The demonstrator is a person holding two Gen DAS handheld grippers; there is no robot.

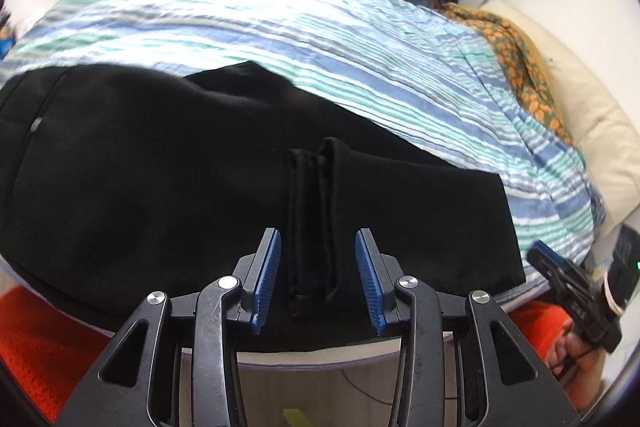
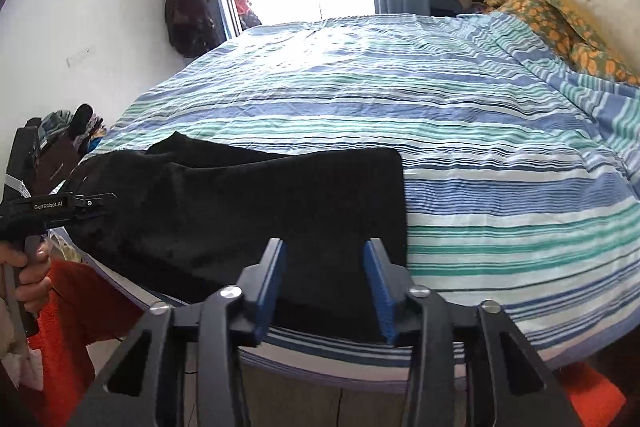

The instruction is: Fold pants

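Note:
Black pants lie folded along the near edge of a striped bed. In the left wrist view my left gripper is open, its blue pads either side of a raised fold of pant hems, not closed on it. In the right wrist view my right gripper is open over the pants' right end, holding nothing. The left gripper shows at the left edge of the right wrist view. The right gripper shows at the right edge of the left wrist view.
The bed sheet is blue, green and white striped. An orange patterned blanket and a cream pillow lie at the right. Dark clothes hang on the wall beside a bright window. An orange garment is below the bed edge.

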